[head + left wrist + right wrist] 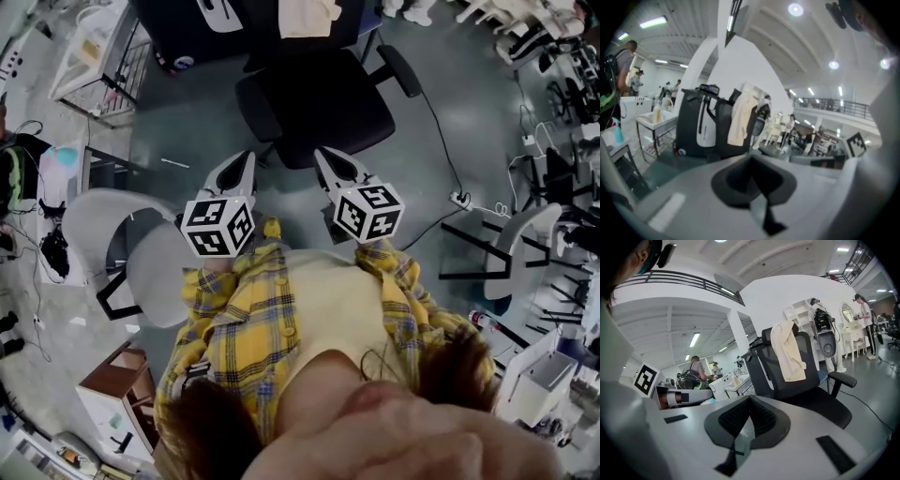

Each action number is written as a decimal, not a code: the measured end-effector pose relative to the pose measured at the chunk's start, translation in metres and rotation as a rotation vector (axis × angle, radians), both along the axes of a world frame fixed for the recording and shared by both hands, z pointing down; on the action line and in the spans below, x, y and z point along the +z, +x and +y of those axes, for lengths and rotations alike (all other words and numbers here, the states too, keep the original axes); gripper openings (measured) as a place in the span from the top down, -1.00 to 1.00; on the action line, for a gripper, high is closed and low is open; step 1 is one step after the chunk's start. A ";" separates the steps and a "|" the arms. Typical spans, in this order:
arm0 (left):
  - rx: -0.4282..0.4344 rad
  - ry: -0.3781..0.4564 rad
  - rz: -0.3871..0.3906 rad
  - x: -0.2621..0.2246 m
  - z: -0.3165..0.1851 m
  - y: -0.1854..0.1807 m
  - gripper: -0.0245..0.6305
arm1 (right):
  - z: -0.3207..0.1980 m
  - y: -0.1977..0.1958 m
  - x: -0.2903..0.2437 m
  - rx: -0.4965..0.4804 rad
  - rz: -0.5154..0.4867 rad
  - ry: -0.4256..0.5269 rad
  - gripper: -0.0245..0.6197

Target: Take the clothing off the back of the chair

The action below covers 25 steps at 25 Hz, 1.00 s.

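A cream garment (307,17) hangs over the backrest of a black office chair (319,98) ahead of me. In the right gripper view the garment (787,352) drapes down the chair's (813,397) mesh back, with the seat facing me. The left gripper view shows the same garment (740,119) further off, on the dark chair back (719,133). My left gripper (247,161) and right gripper (324,156) are held side by side, short of the seat's front edge. Both point at the chair, shut and holding nothing. Their closed jaws fill the lower part of each gripper view (751,161) (750,404).
A white chair (112,220) stands to my left and a grey one (525,234) to my right. A power strip (459,199) with a cable lies on the floor right of the black chair. A white wire cart (94,56) is far left. People stand in the background.
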<state>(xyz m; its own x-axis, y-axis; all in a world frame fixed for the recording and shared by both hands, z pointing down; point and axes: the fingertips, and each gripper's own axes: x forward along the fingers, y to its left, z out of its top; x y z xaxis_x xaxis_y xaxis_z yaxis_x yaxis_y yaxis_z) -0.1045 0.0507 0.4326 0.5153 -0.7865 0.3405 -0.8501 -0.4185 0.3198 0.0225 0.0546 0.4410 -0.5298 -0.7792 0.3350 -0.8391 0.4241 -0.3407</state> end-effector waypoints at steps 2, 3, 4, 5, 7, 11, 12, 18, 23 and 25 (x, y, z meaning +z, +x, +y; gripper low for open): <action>0.007 -0.005 -0.002 0.001 -0.012 -0.008 0.92 | -0.014 -0.009 -0.001 0.001 0.005 0.002 0.89; 0.011 -0.008 -0.002 0.002 -0.018 -0.012 0.92 | -0.020 -0.013 -0.001 0.001 0.007 0.002 0.89; 0.016 -0.009 -0.003 0.002 -0.024 -0.015 0.92 | -0.027 -0.017 -0.002 0.002 0.008 0.001 0.89; 0.022 -0.010 -0.006 0.002 -0.029 -0.018 0.92 | -0.033 -0.020 -0.002 0.003 0.011 0.000 0.89; 0.036 -0.008 -0.012 0.003 -0.038 -0.023 0.92 | -0.044 -0.026 -0.001 0.008 0.016 0.000 0.89; 0.071 -0.015 -0.020 0.009 -0.049 -0.029 0.91 | -0.056 -0.035 0.001 0.024 0.030 -0.005 0.89; 0.077 -0.014 -0.022 0.009 -0.052 -0.030 0.92 | -0.059 -0.037 0.001 0.027 0.036 -0.006 0.89; 0.091 0.000 -0.030 0.007 -0.076 -0.035 0.92 | -0.080 -0.039 0.005 0.037 0.045 -0.021 0.89; 0.062 -0.006 -0.030 0.003 -0.097 -0.032 0.91 | -0.110 -0.035 0.003 0.033 0.049 -0.014 0.89; 0.051 0.004 -0.027 0.001 -0.109 -0.028 0.92 | -0.127 -0.033 0.003 0.026 0.048 -0.004 0.89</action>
<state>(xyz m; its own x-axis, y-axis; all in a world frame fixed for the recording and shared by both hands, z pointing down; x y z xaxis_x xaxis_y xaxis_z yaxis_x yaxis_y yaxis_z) -0.1330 -0.0582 0.4333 0.5455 -0.7607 0.3517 -0.8358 -0.4631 0.2947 -0.0109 -0.0722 0.4436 -0.4929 -0.7910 0.3624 -0.8651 0.4008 -0.3018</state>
